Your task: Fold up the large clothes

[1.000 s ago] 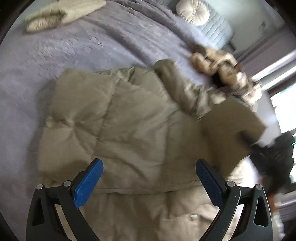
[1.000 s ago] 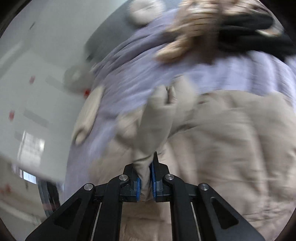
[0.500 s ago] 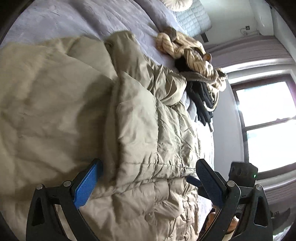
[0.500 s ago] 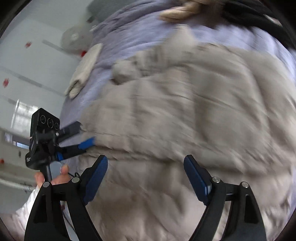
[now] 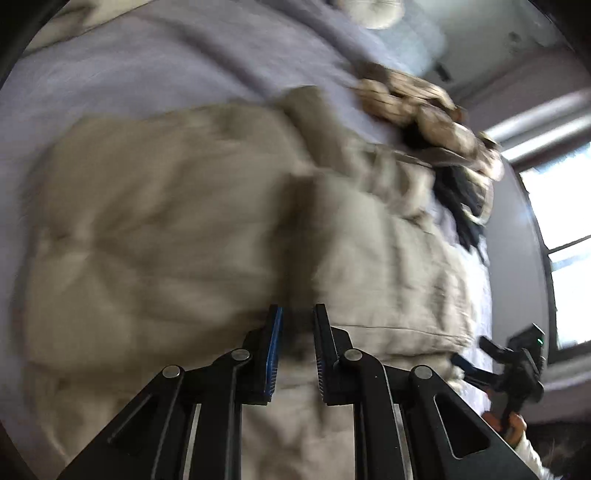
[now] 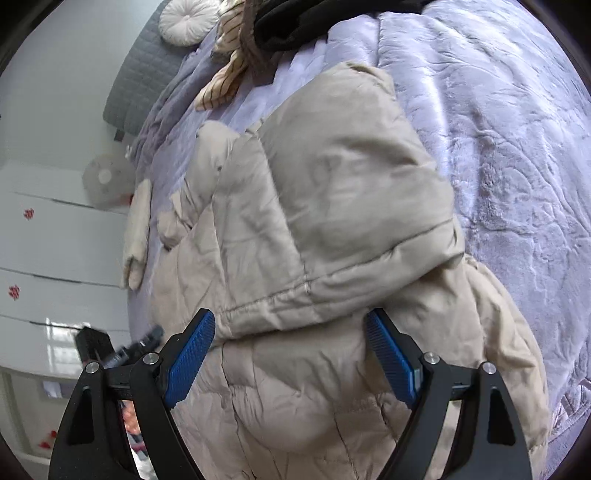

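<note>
A beige puffer jacket (image 6: 325,206) lies spread on the lilac bed cover (image 6: 509,155), with one side folded over its middle. My right gripper (image 6: 291,350) is open just above the hem of that folded part and holds nothing. In the blurred left wrist view the jacket (image 5: 155,229) fills the middle. My left gripper (image 5: 297,347) is nearly shut, its pads on either side of a dark fold of the jacket. The right gripper also shows in the left wrist view (image 5: 476,360) at the bed's right edge.
A heap of cream, striped and black clothes (image 6: 258,40) lies at the head of the bed, also in the left wrist view (image 5: 436,122). A round white cushion (image 6: 184,18) leans on the grey headboard. A folded cream garment (image 6: 136,236) lies at the bed's left edge. White drawers (image 6: 48,240) stand beside it.
My left gripper has closed from wide open onto a fold of the jacket. My right gripper, which let go of the sleeve earlier, stays open and has steadied over the folded part.
</note>
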### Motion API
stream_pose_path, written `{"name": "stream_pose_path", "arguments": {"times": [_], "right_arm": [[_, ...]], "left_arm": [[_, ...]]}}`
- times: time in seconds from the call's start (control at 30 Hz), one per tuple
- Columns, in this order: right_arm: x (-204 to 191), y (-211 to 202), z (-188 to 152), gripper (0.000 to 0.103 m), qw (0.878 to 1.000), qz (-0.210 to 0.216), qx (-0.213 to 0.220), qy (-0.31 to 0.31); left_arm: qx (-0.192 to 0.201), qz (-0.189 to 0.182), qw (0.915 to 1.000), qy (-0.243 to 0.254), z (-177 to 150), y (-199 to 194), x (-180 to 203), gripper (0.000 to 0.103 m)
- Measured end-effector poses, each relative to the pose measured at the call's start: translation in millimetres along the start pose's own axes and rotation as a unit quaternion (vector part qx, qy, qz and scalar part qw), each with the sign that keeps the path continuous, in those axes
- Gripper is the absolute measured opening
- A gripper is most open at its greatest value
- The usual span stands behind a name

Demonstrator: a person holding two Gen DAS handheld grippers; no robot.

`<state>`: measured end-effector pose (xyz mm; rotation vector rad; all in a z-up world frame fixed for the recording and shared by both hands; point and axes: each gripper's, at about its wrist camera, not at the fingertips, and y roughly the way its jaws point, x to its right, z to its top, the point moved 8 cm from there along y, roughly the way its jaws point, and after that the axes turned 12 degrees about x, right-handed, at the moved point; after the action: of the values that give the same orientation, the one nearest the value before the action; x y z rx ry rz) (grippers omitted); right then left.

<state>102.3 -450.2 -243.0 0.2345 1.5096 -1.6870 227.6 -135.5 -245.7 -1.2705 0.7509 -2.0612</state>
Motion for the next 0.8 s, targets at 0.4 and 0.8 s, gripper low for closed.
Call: {"name": "stream_pose_path", "arguments": {"times": [0.4,0.8], "right_arm": [[0.6,9.5,4.6,0.087,1.000,0.012,0.002,0.029],[9.8,-1.3,11.9,0.087,0.998,0.025,0.024,0.054]], "left_arm": [[0.017,-0.044,0.9989,0.002,5.1,-12.9,25.4,0.103],[-0.040,-0.016,0.9961,0.077,-3.8,38.8,56.5,0.008]]}}
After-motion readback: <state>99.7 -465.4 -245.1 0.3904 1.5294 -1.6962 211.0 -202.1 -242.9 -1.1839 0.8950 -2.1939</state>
